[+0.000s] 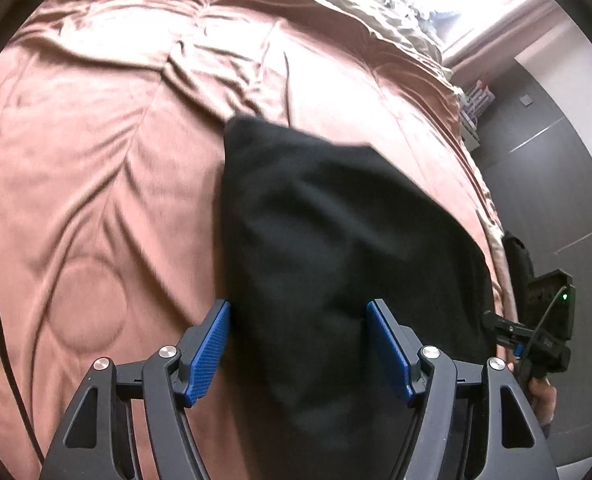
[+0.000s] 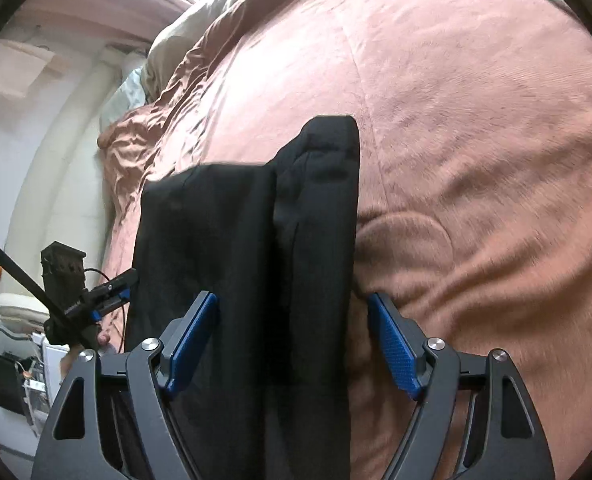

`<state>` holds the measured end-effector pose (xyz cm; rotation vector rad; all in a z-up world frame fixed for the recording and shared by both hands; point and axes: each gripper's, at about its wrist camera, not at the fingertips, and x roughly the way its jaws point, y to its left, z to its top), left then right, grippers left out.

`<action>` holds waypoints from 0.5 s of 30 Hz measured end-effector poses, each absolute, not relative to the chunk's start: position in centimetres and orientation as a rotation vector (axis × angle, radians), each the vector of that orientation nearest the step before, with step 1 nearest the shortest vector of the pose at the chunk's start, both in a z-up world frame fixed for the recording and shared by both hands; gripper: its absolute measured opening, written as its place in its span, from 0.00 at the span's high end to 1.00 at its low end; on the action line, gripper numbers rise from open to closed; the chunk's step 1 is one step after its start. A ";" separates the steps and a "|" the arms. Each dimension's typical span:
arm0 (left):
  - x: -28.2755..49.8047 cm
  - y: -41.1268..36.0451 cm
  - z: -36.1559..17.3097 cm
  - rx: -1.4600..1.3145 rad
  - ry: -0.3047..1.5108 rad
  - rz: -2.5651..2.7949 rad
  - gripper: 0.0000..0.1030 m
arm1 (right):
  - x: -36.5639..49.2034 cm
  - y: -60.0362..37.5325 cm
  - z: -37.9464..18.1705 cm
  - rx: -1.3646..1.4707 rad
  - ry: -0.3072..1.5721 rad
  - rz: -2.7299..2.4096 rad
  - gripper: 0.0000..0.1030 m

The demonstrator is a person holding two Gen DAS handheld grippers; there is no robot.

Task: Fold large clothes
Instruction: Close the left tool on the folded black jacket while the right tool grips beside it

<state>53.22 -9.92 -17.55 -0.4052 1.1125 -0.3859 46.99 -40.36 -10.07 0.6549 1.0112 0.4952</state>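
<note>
Left gripper (image 1: 297,346) and right gripper (image 2: 294,344) both tilt downward, jaws spread wide, blue pads (image 1: 210,354) pressing on nothing.

Wrist cams, close, angled down, shared garment (image 1: 335,240)

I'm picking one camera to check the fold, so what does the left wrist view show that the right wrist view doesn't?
Only the left wrist view: the black garment as one broad dark mass, no layers readable, and the right tongs at its right edge.

Only the right wrist view: the garment's two overlapping layers with a seam between them, and the left tongs at its left.

Both: the garment lying on the brown bedspread, with open tongs over it, pads not pressing on it.
</note>
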 end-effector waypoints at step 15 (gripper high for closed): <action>54.7 -11.4 -16.2 -0.359 0.979 -0.437 0.55 | 48.3 -42.2 -13.0 0.752 1.049 0.645 0.26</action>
